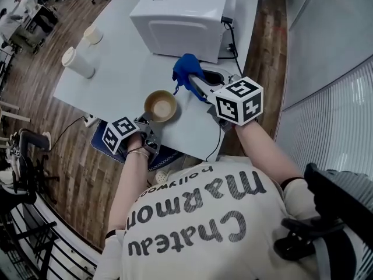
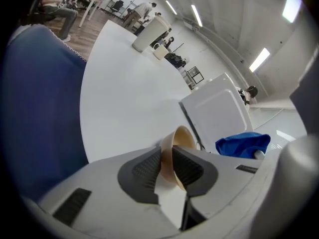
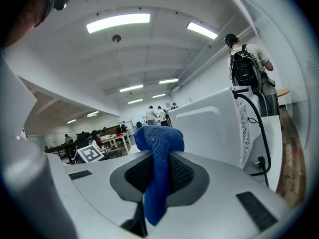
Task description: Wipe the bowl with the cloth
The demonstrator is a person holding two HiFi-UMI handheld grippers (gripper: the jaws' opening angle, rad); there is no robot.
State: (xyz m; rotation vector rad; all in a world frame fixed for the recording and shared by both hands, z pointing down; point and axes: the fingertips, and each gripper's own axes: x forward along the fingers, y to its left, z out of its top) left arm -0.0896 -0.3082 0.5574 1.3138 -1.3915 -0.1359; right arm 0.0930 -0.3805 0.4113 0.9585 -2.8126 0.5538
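**Head view:** the bowl (image 1: 161,106) was near the front edge of the white bench (image 1: 116,69), with the left gripper (image 1: 145,123) clamped on its rim. Beside it, the right gripper (image 1: 195,85) pinched the blue cloth (image 1: 185,69) in front of the microwave (image 1: 183,16). Two cups (image 1: 78,62) stood well apart from them.

**Left gripper view:** the rim was squeezed between the pads, and the cloth lay beyond.

**Right gripper view:** the cloth hung from clenched jaws, hiding part of the microwave. A person with a backpack (image 3: 246,63) stood behind.

White T-shirt (image 1: 192,226) with black lettering; pale grey left gripper (image 1: 147,123) and right gripper (image 1: 197,83) carry black-and-white marker cubes (image 1: 239,101).
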